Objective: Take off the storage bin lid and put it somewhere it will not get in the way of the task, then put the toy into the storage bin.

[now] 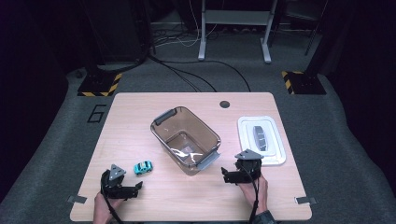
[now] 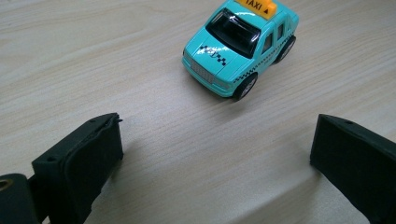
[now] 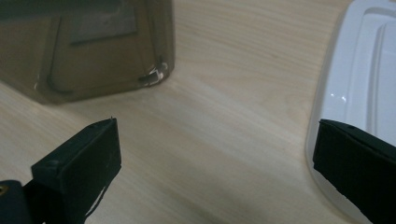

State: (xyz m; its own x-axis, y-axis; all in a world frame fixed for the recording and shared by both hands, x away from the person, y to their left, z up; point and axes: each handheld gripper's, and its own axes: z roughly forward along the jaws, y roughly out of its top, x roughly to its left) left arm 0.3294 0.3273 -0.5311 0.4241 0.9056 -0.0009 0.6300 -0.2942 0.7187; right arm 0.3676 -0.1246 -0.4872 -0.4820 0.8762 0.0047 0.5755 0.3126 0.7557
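Our left gripper [image 2: 215, 154] rests low by the near table edge, jaws spread wide and empty. The toy taxi [image 2: 240, 44] stands just ahead, between the jaw lines, nose angled toward us. Our right gripper [image 3: 215, 163], equally spread, waits farther off between the brown tub [image 1: 186, 139] and the white lid [image 1: 261, 139].

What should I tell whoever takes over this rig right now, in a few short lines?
Left gripper: open, empty, jaws aimed at the toy taxi, not touching it.
Right gripper: open, empty, between the brown bin and the white lid.
Taxi sits on the table, left of the bin; the lid lies flat to the bin's right.
Done: nothing grasped yet.
Left, probably: grip the taxi, put it in the bin, perhaps fit the lid.
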